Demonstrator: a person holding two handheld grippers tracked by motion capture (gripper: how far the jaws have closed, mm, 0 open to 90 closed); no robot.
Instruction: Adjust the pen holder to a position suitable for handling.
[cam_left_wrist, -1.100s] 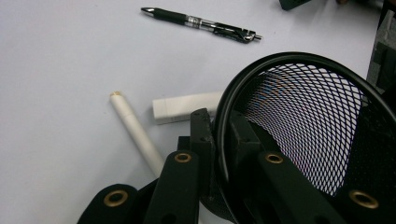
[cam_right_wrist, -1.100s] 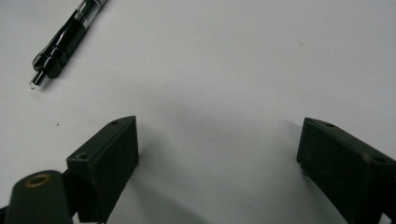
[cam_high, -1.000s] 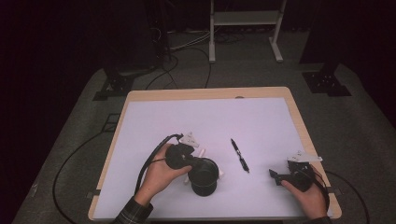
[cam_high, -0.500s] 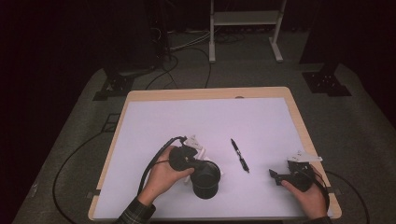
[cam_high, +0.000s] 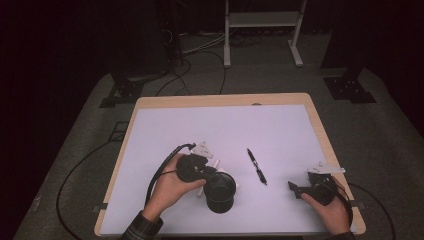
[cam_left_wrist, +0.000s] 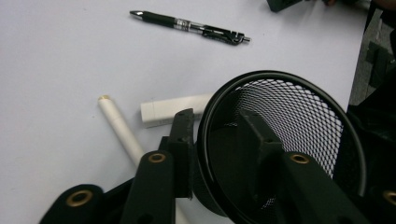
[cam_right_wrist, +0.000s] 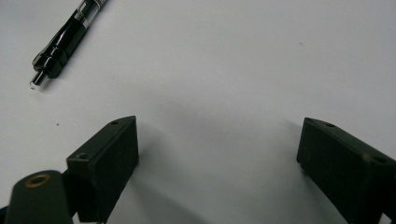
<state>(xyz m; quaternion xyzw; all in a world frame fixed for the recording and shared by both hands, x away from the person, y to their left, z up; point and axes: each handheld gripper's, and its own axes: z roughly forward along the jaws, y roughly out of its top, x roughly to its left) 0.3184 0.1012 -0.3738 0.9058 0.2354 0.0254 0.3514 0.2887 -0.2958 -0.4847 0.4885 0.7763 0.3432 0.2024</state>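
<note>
Left gripper of mine has just been opening — its jaws sit either side of the black mesh cup's wall, near the table's front edge.

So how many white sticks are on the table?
2: a white stick and a second stick, crossed beside the mesh cup. The cup may hide more.

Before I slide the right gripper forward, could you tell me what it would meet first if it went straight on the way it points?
Probably the black pen: it lies ahead of the open right gripper, though left of centre, so the jaws might pass beside it.
</note>
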